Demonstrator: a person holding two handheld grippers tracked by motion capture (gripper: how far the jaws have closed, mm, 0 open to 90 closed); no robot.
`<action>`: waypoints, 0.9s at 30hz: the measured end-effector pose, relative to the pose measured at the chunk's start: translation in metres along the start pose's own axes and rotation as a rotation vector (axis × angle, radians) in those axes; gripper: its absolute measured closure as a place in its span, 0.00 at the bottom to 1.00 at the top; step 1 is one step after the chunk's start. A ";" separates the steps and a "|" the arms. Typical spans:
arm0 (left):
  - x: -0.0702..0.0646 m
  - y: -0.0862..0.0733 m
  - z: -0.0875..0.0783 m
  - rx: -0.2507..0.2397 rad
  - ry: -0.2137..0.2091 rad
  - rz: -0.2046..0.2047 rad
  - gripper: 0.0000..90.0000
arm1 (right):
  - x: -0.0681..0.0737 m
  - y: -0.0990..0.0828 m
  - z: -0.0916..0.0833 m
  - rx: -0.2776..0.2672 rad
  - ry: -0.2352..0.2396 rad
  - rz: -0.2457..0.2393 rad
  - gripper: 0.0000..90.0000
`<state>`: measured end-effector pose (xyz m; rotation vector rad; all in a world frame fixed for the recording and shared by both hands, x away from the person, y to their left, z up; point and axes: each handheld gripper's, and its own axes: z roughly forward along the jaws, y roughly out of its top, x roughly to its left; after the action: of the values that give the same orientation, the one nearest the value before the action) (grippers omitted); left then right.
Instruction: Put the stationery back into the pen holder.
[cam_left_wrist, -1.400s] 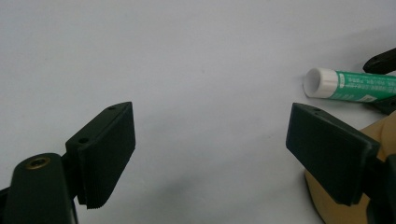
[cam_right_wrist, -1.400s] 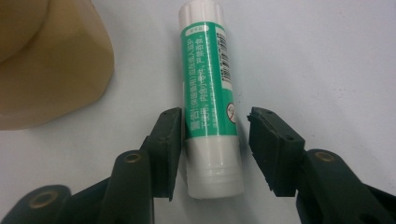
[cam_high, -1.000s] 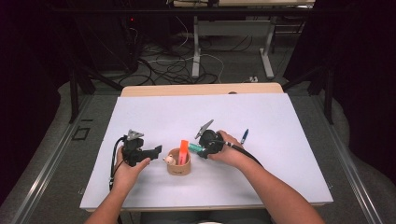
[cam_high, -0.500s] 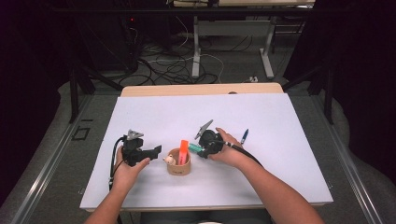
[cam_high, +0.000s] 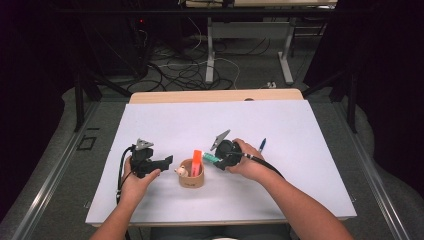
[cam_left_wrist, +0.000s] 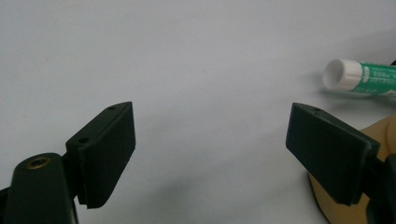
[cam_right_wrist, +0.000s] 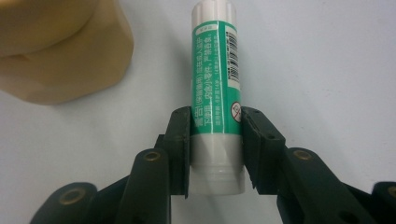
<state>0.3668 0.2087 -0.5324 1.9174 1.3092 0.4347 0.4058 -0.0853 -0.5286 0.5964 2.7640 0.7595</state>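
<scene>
Room: dark, with cables on the floor and desk legs beyond the table.
Surface: white tabletop with a wooden strip along its far edge.
Glue stick: white tube with a green label and a white ribbed cap; in the left gripper view its round white cap end shows.
Writing: a barcode, a small round red warning sign and rows of white characters on the green label, too small to read; no brand legible.
Axis: in the high view it lies roughly level, cap end toward the cup, base in the jaws.
Where: held just above the table, right of the cup and close to its rim.
Right gripper: clenched on the stick's lower half, one pad on each side; its jaws have just been closing on it.
Left gripper: released, jaws wide apart with bare table between them; in the high view it sits just left of the cup.
Cup: tan and round, with an orange marker upright in it and a small pale thing at its left rim.
Pen: blue, flat on the table behind the right hand.
</scene>
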 end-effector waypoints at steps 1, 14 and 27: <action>0.000 0.000 0.000 -0.001 -0.001 0.001 0.18 | 0.000 0.000 -0.001 -0.003 -0.006 -0.014 0.72; -0.001 0.001 -0.002 -0.021 -0.014 -0.003 0.18 | 0.012 -0.007 -0.027 -0.023 -0.179 -0.230 0.72; 0.002 0.006 -0.007 -0.040 -0.018 0.014 0.18 | 0.025 -0.010 -0.037 0.009 -0.302 -0.485 0.72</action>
<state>0.3663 0.2119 -0.5237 1.8943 1.2669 0.4462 0.3688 -0.0992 -0.5050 0.0225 2.4765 0.4979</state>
